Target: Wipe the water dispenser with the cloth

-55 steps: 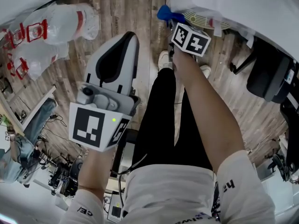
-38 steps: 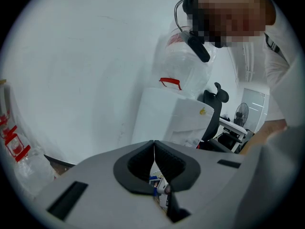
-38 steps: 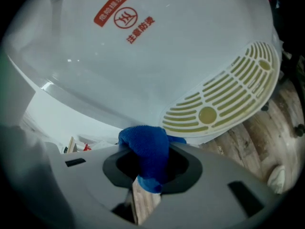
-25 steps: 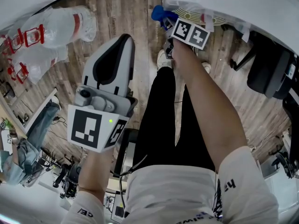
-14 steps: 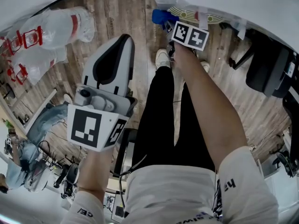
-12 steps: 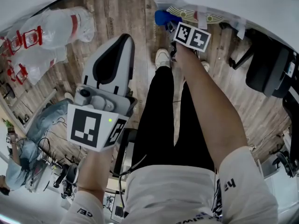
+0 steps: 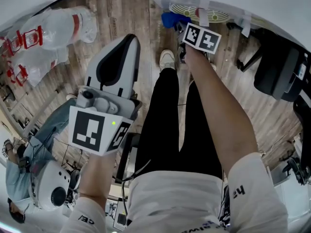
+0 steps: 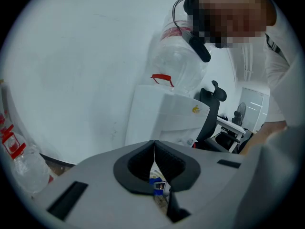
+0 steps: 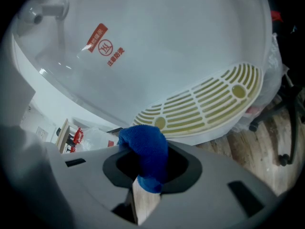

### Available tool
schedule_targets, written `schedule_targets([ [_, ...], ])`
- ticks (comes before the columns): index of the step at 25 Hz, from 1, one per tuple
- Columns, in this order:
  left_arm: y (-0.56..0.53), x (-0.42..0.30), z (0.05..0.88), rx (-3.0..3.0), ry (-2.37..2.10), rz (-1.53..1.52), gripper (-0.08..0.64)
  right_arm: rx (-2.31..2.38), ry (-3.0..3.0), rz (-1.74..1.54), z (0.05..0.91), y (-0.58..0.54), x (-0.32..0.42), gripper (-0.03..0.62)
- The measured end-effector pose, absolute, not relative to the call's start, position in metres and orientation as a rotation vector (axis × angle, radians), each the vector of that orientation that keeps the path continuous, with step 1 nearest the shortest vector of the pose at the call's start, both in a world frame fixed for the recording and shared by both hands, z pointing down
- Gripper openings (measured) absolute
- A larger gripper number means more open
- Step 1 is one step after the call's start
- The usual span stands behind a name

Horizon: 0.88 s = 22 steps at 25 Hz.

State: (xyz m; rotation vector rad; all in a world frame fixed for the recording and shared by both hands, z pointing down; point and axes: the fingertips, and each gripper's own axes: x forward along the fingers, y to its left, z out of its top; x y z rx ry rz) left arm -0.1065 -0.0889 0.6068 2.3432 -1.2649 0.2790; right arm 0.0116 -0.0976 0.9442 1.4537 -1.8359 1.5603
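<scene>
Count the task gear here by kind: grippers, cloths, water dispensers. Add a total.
Grippers: 2 (left gripper, right gripper)
Cloths: 1 (blue cloth, clamped in the right gripper's jaws)
Water dispensers: 1 (white water dispenser)
Total: 4
</scene>
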Motion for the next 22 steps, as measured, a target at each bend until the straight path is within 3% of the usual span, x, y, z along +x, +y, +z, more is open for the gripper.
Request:
schedule_targets([
  [22, -0.071, -0.087, 0.603, 2.360, -1.248, 0.275, 0.020, 1.358, -1.863, 1.344, 0.948, -0.084, 0.067, 0.097],
])
